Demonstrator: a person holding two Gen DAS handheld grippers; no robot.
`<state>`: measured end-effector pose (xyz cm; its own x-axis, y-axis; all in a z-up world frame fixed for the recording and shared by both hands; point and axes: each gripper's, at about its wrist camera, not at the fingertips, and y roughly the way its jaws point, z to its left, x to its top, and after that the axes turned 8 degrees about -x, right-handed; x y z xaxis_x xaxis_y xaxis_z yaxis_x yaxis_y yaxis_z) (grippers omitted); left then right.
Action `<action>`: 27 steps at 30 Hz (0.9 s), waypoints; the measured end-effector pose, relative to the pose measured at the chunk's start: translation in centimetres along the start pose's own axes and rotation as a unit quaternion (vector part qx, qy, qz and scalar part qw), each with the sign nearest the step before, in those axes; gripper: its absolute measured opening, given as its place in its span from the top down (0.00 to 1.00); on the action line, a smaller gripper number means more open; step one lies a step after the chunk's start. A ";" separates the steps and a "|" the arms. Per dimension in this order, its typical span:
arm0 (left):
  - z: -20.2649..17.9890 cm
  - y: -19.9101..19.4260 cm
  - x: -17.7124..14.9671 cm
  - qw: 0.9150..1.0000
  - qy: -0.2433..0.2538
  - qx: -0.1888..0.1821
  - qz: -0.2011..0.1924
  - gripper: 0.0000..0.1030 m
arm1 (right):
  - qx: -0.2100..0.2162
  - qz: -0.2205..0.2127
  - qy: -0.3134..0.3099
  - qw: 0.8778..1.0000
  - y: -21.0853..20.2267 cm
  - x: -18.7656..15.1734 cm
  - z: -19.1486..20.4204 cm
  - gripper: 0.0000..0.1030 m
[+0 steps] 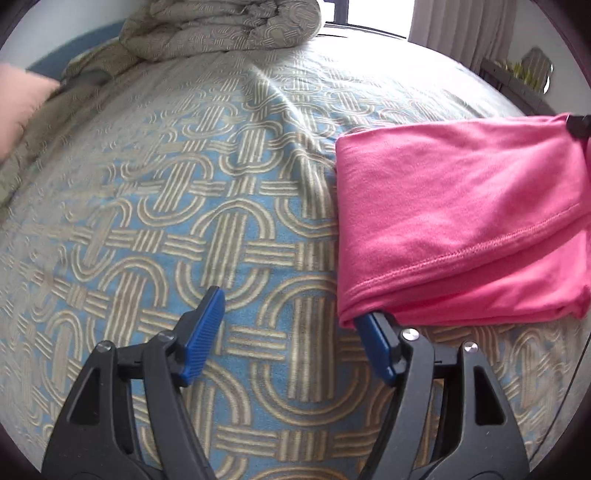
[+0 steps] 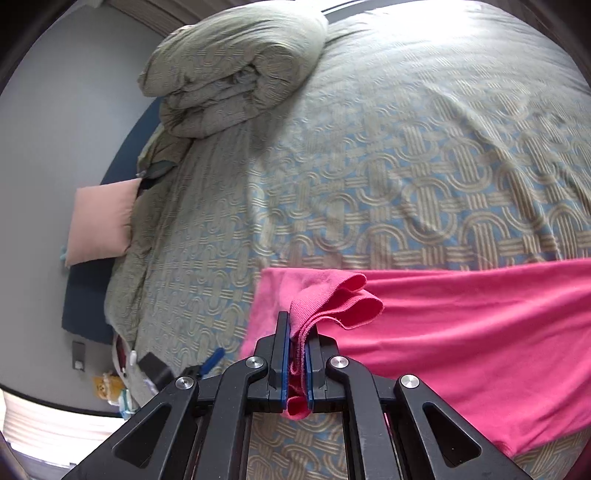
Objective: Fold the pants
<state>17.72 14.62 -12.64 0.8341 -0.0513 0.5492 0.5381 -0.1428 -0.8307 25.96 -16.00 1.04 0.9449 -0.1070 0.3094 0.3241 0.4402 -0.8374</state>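
Bright pink pants [image 1: 461, 221] lie folded in layers on the patterned bedspread [image 1: 177, 229], at the right of the left wrist view. My left gripper [image 1: 290, 306] stands wide open just beside their near left corner. Its right fingertip [image 1: 369, 325] is tucked under that corner, and its left pad rests over bare bedspread. In the right wrist view my right gripper [image 2: 295, 325] is shut on a bunched edge of the pants [image 2: 461, 339], with several fabric layers sticking up between its blue pads. The rest of the cloth spreads to the right.
A rolled grey duvet [image 2: 236, 74] lies at the head of the bed. A pale pink pillow [image 2: 101, 221] leans at the bed's left edge, against a blue headboard. Beyond the bed's far side are a bright window and curtain [image 1: 461, 22].
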 end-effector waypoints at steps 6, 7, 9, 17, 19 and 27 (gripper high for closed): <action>-0.3 0.4 0.0 1.000 0.016 0.002 0.005 0.30 | -0.026 0.023 0.035 0.999 1.8 -1.3 -4.7 0.95; -0.2 0.3 -0.1 1.000 0.011 -0.001 0.006 0.30 | -0.026 0.025 0.038 0.999 2.0 -1.5 -5.2 0.95; 0.0 0.4 -0.2 1.000 0.007 -0.004 0.009 0.30 | -0.028 0.031 0.043 0.998 2.6 -1.9 -6.1 0.95; -0.7 0.1 -0.5 1.000 0.019 0.004 0.013 0.30 | -0.037 0.023 0.030 0.999 3.5 -2.3 -6.9 0.95; -0.7 0.1 -0.6 1.000 0.016 0.001 0.014 0.30 | -0.036 0.023 0.032 0.999 3.5 -2.3 -7.1 0.95; -1.4 0.3 -0.7 1.000 0.020 -0.002 0.018 0.30 | -0.050 0.010 0.022 0.998 2.8 -2.2 -7.9 0.95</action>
<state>17.15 13.22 -13.12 0.8470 -0.0950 0.5230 0.5080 -0.1451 -0.8491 25.13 -21.60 -5.55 0.9518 -0.1396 0.2731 0.3055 0.3516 -0.8849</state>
